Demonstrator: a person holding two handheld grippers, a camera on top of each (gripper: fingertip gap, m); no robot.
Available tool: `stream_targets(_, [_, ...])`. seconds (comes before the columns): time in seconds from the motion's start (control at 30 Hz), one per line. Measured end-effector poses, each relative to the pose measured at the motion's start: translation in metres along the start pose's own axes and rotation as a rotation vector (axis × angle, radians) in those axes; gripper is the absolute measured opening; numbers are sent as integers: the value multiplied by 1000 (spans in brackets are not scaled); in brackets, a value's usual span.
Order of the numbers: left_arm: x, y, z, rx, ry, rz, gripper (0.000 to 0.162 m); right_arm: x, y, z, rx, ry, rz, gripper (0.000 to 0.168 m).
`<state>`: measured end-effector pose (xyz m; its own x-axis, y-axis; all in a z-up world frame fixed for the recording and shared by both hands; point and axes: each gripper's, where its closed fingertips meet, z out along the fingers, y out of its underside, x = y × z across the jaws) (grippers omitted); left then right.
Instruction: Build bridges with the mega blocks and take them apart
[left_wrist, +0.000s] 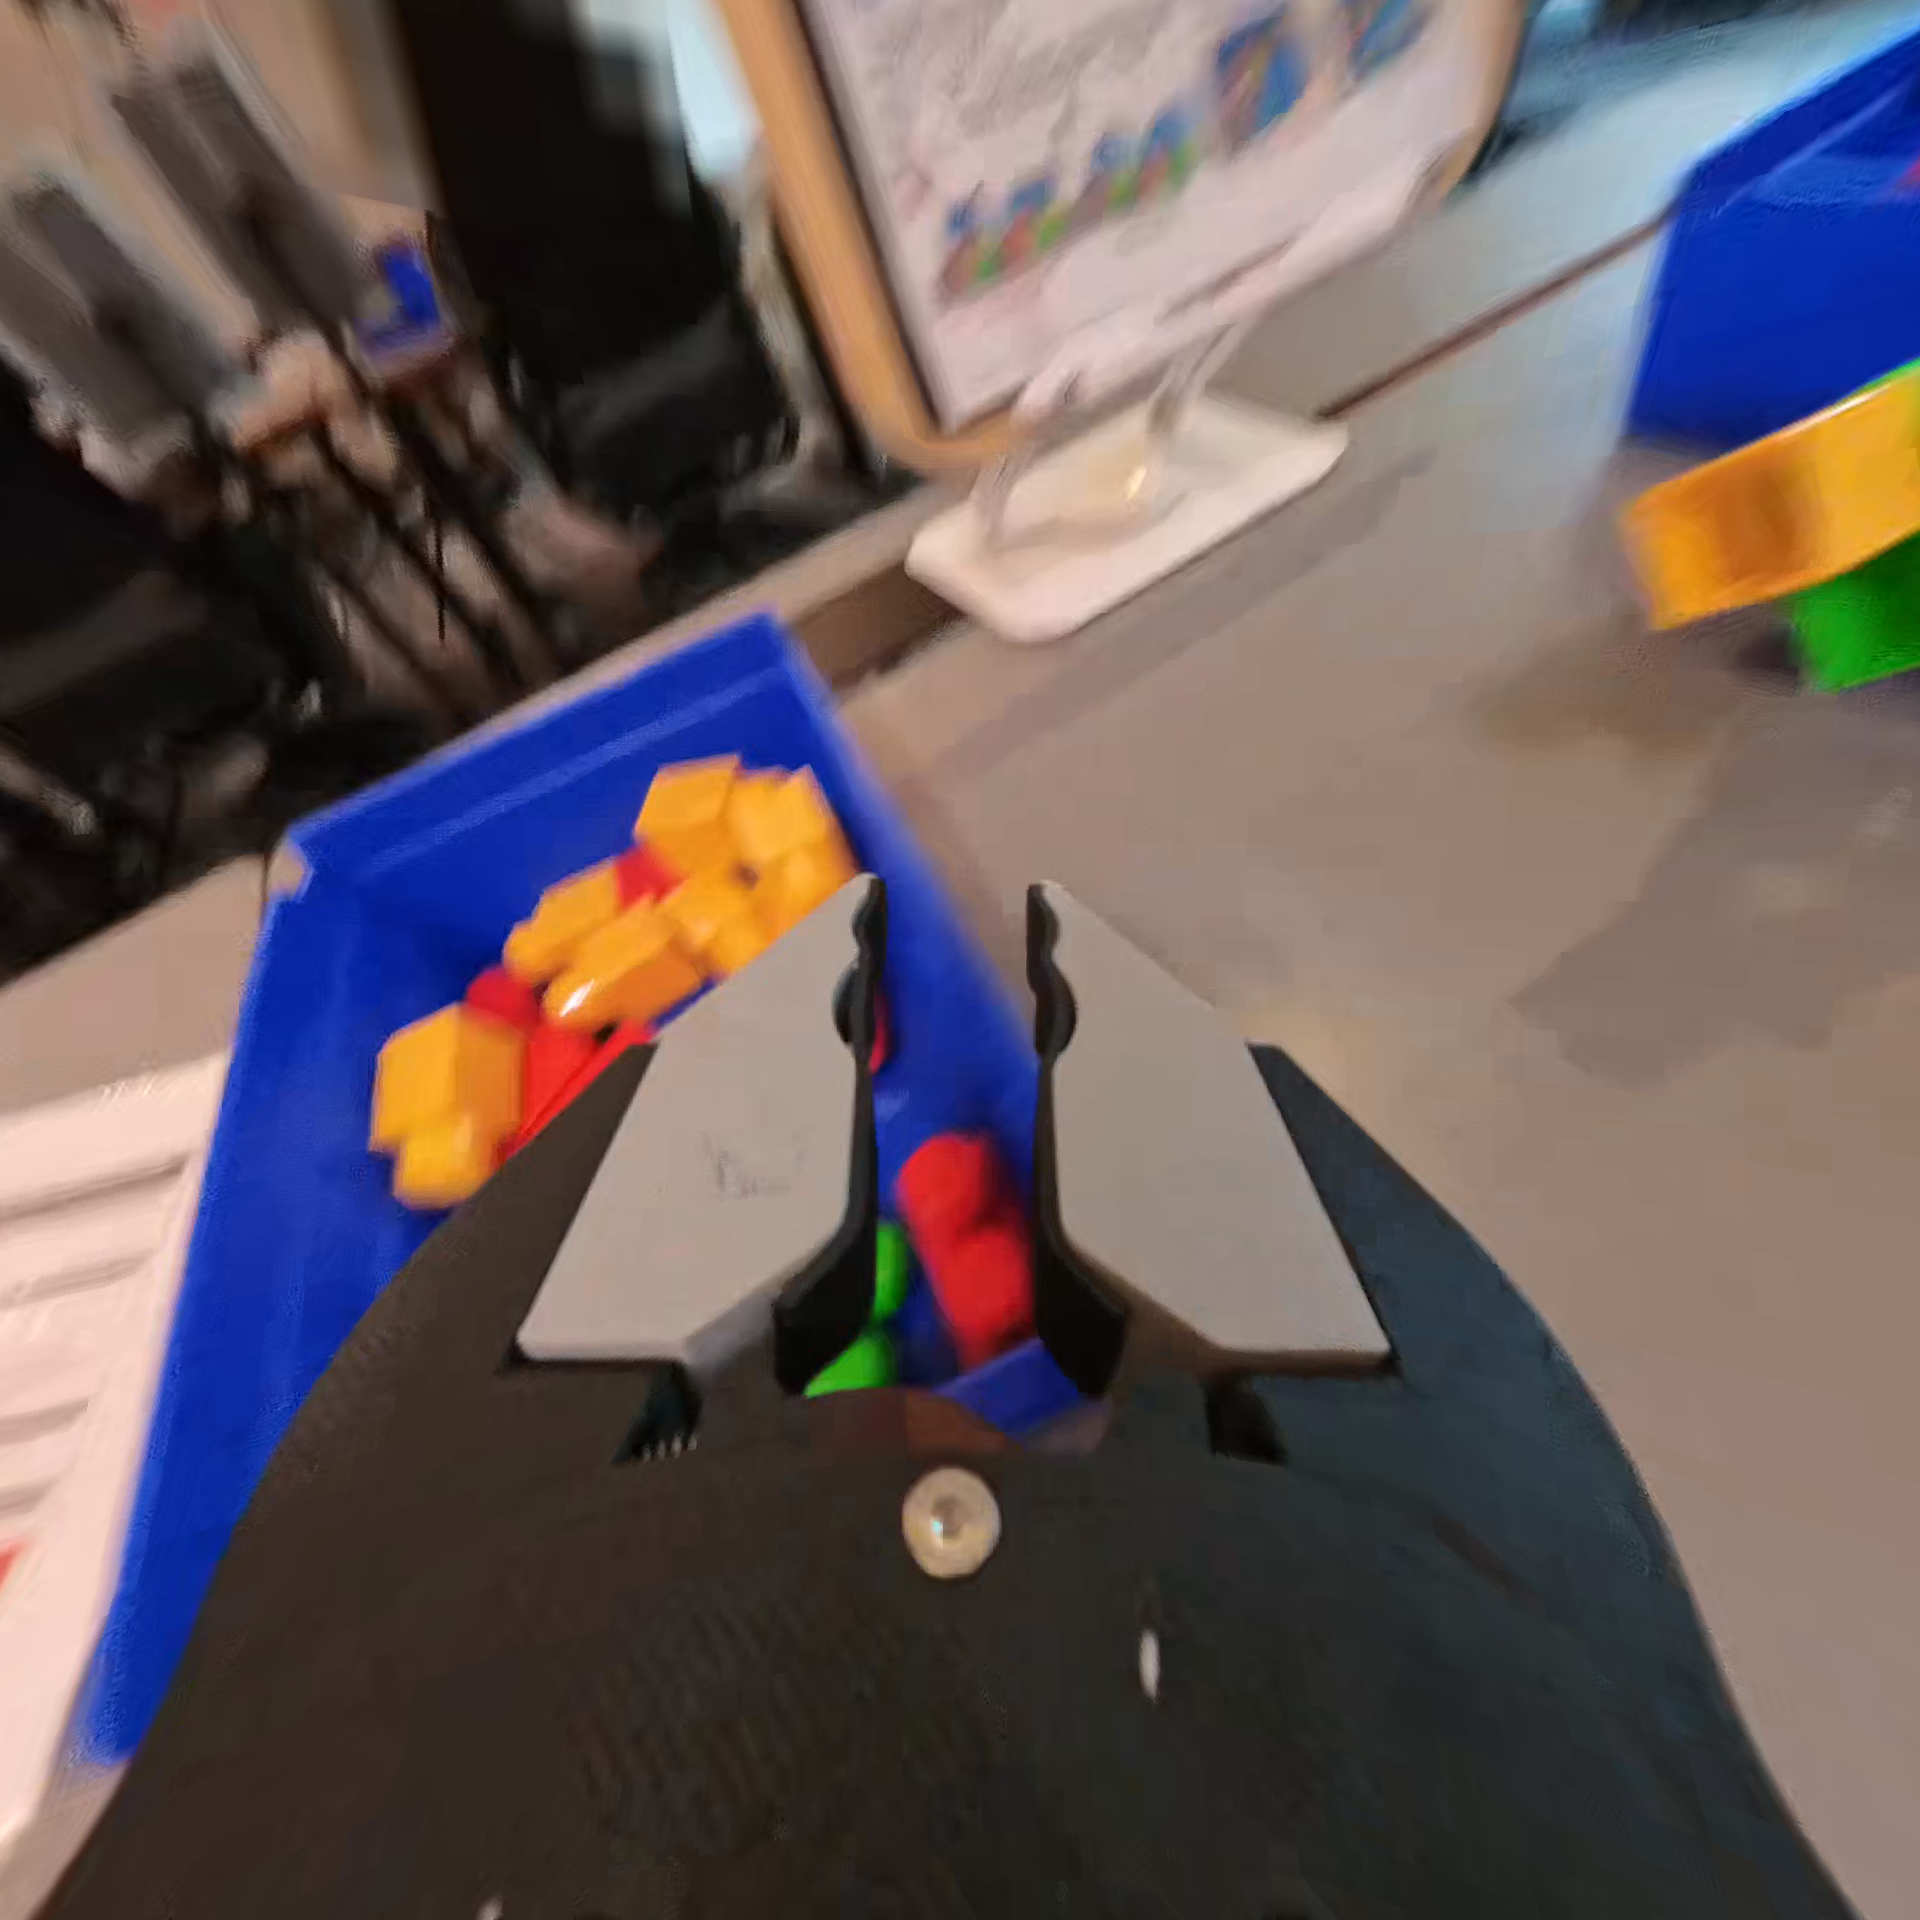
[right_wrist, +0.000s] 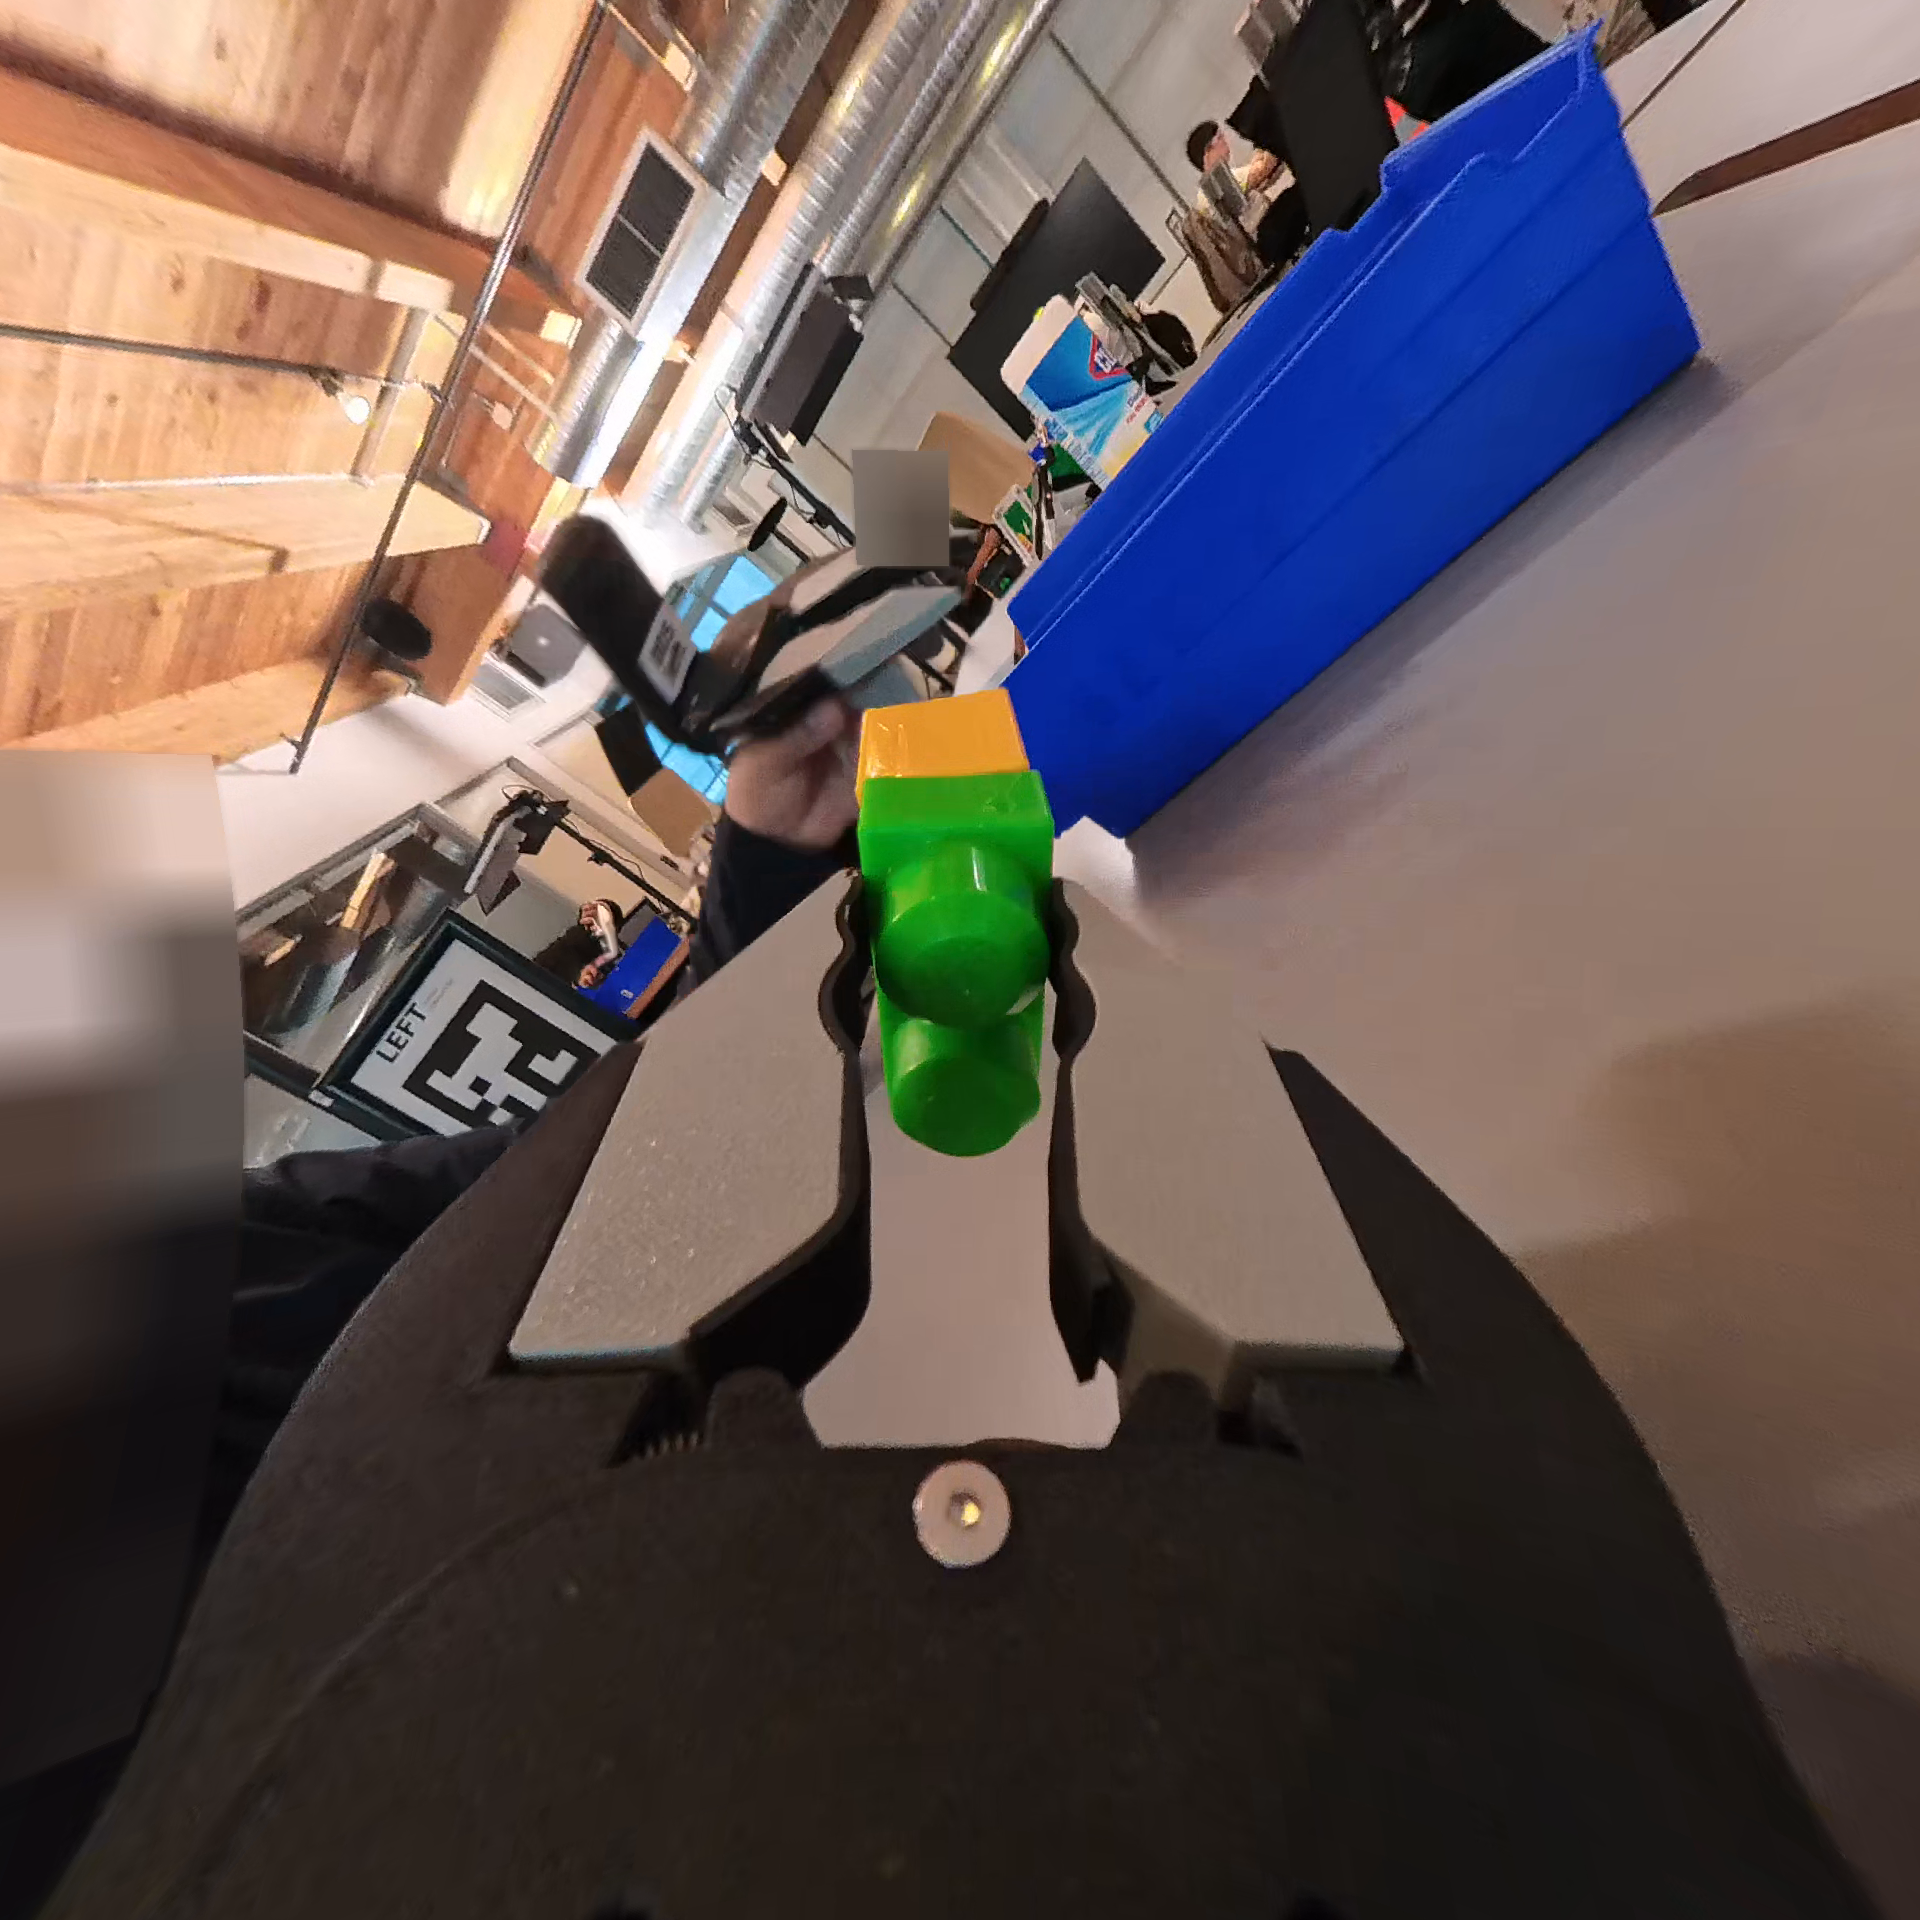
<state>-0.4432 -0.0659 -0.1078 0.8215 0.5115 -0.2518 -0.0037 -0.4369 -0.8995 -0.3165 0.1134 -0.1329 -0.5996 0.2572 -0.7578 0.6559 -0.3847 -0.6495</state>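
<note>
Right gripper (right_wrist: 956, 935): jaws closed on a green block (right_wrist: 961, 966), its two round studs pointing back toward the camera. One yellow block (right_wrist: 940, 736) sits against the far end of the green block, beyond the fingertips. Grey table (right_wrist: 1558, 831) runs ahead and to the right of the jaws. One blue bin (right_wrist: 1351, 499) stands on the table ahead and to the right, near the yellow block; its contents are hidden by its wall.

Left gripper (left_wrist: 956, 914): jaws parted, nothing between the fingertips. It hovers over a second blue bin (left_wrist: 312, 1195) lying ahead and to the left on the grey table (left_wrist: 1351, 935). Contents of this bin: a pile of yellow blocks (left_wrist: 717, 883) toward its far end, red blocks (left_wrist: 961, 1236) showing between the fingers, green blocks (left_wrist: 868, 1351) nearest the base of the jaws. The picture is blurred, so no count is possible.

Ahead and far right of the left gripper: a yellow piece (left_wrist: 1766, 520) resting on a green block (left_wrist: 1860, 623). Behind them, part of a blue bin (left_wrist: 1766, 260).

In the right wrist view the left gripper (right_wrist: 790, 634) appears ahead and to the left, held in a hand (right_wrist: 790, 790).
</note>
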Motion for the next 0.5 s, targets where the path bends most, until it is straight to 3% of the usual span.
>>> stream_targets(0.1, [-50, 52, 9, -304, 37, 2, 58, 2, 0, -2, 4, -1, 7, 31])
stream_targets(0.17, [-64, 89, 18, -527, 128, 83, 65, 1, 1, -1, -2, -10, 5, 31])
stream_targets(0.27, [-72, 121, 26, -724, 253, 221, 64, -3, 4, 1, -21, -22, -9, 31])
stream_targets(0.4, [-82, 121, 45, -739, 323, 356, 47, -7, 7, 2, -44, -22, -38, 31])
stream_targets(0.5, [-86, 138, 50, -825, 380, 398, 45, -7, 7, 1, -49, -29, -36, 31])
